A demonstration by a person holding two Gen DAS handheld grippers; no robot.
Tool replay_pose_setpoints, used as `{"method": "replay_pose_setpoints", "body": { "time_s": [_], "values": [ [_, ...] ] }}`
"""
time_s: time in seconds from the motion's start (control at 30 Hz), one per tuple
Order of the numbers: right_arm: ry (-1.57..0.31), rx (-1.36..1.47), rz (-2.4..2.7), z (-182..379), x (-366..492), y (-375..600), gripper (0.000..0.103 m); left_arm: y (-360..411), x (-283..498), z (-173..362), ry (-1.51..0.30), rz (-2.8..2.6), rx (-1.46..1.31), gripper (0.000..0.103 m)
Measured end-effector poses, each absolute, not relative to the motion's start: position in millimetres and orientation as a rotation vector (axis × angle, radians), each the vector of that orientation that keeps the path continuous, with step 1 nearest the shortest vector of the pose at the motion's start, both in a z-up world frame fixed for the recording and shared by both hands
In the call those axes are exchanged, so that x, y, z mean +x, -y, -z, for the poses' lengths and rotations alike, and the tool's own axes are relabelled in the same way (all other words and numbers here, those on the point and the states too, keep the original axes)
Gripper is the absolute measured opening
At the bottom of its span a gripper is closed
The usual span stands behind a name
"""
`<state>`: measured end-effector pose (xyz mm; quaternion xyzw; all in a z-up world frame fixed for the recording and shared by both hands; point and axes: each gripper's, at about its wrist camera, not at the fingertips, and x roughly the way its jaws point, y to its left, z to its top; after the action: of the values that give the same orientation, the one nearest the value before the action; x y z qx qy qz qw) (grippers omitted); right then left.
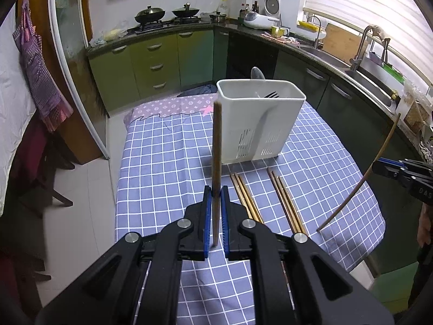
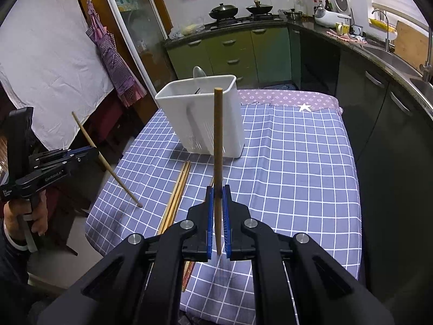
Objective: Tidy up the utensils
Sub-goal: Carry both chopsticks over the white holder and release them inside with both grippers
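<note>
My left gripper [image 1: 216, 192] is shut on a dark wooden chopstick [image 1: 217, 146] that sticks up and forward, its tip level with the rim of the white utensil holder [image 1: 259, 124]. My right gripper [image 2: 217, 191] is shut on a lighter chopstick [image 2: 218, 140] held the same way before the white utensil holder [image 2: 205, 119]. A fork and a spoon stand inside the holder. Two bundles of chopsticks [image 1: 246, 197] [image 1: 286, 200] lie on the checked cloth in front of it. The other gripper with its chopstick [image 1: 360, 178] [image 2: 105, 159] shows at each view's edge.
The table wears a blue checked cloth [image 1: 167, 157] with a purple patterned strip at the far end. Green kitchen cabinets, a stove with woks and a sink [image 1: 370, 81] line the room behind. A person's hand [image 2: 29, 214] holds the left gripper's handle.
</note>
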<state>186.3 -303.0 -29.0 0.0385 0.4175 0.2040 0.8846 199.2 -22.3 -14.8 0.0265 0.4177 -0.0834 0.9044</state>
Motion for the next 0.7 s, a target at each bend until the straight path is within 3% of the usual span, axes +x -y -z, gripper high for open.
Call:
{"method": "replay_pose_setpoints", "body": {
  "time_s": [0.3,0.7],
  "values": [
    [-0.819,0.062,-0.447,-2.4,199.0,293.6,0.007,30.9,213.0,-10.2,-0.825,0.198,0.054,0.007],
    [-0.667,0.048,-0.468,-106.1,228.0,288.9,0.007,48.6,240.1,-110.1,-0.69,0.263,0.039,0.007]
  ]
}}
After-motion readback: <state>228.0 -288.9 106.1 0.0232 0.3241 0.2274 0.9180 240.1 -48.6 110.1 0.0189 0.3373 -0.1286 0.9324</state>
